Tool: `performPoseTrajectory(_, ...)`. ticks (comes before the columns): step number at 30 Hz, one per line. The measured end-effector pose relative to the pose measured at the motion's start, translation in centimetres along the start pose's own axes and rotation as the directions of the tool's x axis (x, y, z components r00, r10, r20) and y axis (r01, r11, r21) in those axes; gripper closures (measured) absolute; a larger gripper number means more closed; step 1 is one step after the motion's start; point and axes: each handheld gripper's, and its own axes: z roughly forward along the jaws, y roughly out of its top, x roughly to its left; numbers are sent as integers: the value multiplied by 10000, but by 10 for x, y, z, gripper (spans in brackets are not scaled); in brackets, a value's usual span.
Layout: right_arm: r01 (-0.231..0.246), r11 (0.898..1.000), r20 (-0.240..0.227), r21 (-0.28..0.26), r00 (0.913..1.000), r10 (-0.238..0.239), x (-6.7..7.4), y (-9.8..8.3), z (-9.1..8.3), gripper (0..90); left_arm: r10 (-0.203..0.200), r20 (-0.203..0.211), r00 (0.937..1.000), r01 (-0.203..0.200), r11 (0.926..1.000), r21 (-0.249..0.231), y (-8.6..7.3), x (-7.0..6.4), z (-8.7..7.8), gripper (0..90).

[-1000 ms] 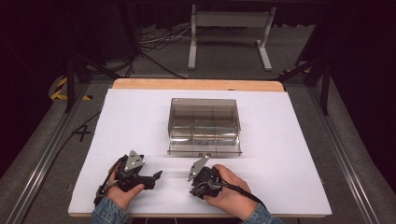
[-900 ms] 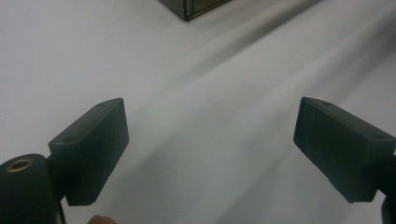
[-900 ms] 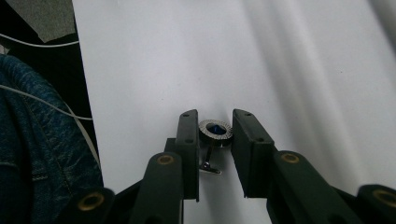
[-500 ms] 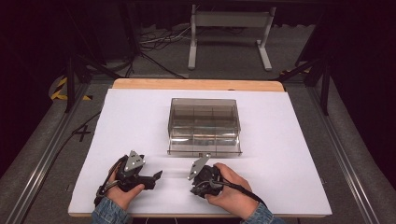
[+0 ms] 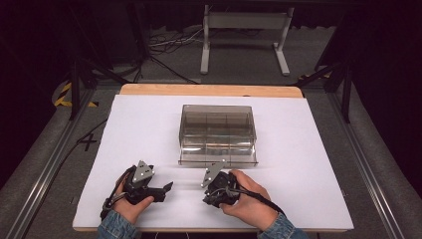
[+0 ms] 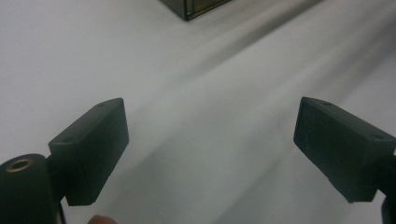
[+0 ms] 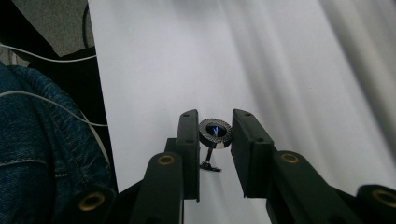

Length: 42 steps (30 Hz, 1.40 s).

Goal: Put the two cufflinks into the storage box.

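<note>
Your right hand-held gripper (image 7: 214, 135) was clenched on a small round cufflink (image 7: 215, 130), its ringed face caught between the two black jaws and its short post and toggle hanging below. In the high view that right hand-held gripper (image 5: 217, 186) sat low over the white worktop (image 5: 308, 164), just in front of the clear plastic box (image 5: 217, 133) and apart from it, so the cufflink was in your grip near the front edge, short of the box.

Your left hand-held gripper (image 6: 210, 140) was released, its jaws standing wide apart with nothing but bare worktop between them. A corner of the box showed far ahead of it. In the high view it rested at the left, near the front edge, its jaws pointing toward your right hand (image 5: 249, 199).
</note>
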Motion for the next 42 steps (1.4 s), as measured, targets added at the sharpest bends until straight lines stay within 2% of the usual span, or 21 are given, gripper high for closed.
performPoseTrajectory(2,107,9999,63,-120,9999,-106,-2,2,-3,736,0,0,10000,0,10000,-4,0,0,0,112)
performPoseTrajectory(24,-129,9991,199,-396,9997,137,-12,16,-37,737,4,-4,10000,-4,10000,-31,0,0,-1,112)
performPoseTrajectory(29,14,9987,346,-516,9994,4,-16,21,-45,736,5,-8,10000,-5,10000,-56,0,0,-1,112)
performPoseTrajectory(42,60,9984,384,-568,9993,-38,-22,31,-58,736,35,-12,10000,-35,10000,-48,0,-1,-1,112)
